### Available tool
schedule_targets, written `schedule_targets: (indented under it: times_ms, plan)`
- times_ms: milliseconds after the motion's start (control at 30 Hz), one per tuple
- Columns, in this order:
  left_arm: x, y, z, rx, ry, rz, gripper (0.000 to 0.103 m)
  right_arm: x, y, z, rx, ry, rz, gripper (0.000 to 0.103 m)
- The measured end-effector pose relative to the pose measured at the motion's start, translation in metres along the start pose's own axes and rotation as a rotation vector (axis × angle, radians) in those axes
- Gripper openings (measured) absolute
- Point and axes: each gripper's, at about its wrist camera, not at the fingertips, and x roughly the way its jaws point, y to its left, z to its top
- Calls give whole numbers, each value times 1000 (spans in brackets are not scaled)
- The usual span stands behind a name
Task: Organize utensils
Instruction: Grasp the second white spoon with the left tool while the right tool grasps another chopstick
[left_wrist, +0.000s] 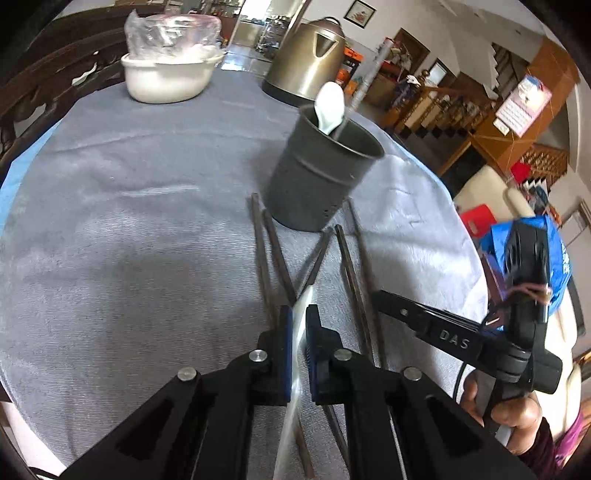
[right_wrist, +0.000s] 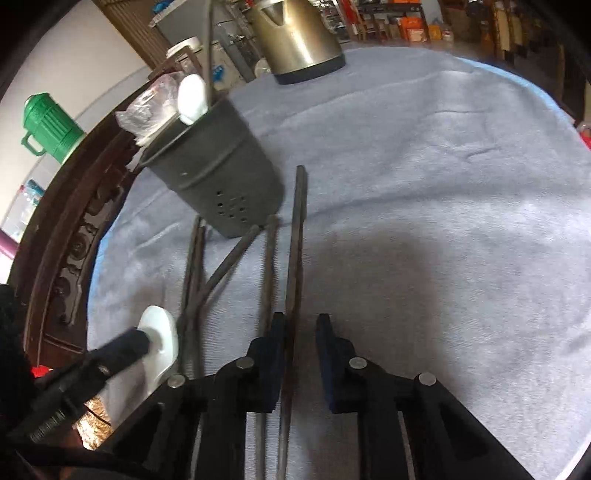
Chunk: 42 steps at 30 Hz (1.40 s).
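The left hand-held gripper (left_wrist: 299, 325) is clenched on a white spoon (right_wrist: 160, 338), whose handle runs lengthwise between the pads, bowl end toward the dark utensil cup (left_wrist: 325, 170). The right hand-held gripper (right_wrist: 301, 332) stands released, with one dark chopstick (right_wrist: 297, 236) between its fingers, against the left pad, long axis pointing away past the cup. More chopsticks (right_wrist: 231, 258) lie on the grey-clothed tabletop (left_wrist: 129, 221) just before the cup, which holds another white spoon (left_wrist: 330, 107) upright
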Motion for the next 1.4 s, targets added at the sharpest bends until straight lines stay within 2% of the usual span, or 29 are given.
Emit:
schedule_targets:
  times_ms: [167,300,467,500,633,767,833,1100,1167,1233,1300,1400]
  plan:
    - [-1,10,-1,-35,5,-16,7,-16,-20,-6,26,4,-65,18]
    - [1,13,-1,-31,28,-16,7,-20,-40,0,105,74,-18,20]
    - [3,8,-1,-29,71,-38,8,-23,-47,20,167,73,0,20]
    - [6,7,-1,-30,85,-36,9,-23,-47,23,171,73,-2,20]
    - [17,-6,-1,3,121,-17,28,-16,-52,34,183,76,9,20]
    - [25,-23,0,59,124,-1,39,-7,-58,40,220,87,13,20]
    - [30,-27,2,83,126,26,41,-6,-58,42,223,91,12,20]
    - [40,-28,12,121,137,79,41,13,-33,64,128,99,-133,21]
    - [44,-27,11,132,153,94,31,17,-26,67,85,106,-176,20]
    - [45,-28,10,148,153,103,27,18,-26,67,56,112,-203,18]
    - [44,-27,10,148,154,89,21,21,-23,69,25,101,-220,9]
    - [38,-26,8,158,145,85,13,20,-24,69,39,87,-187,6]
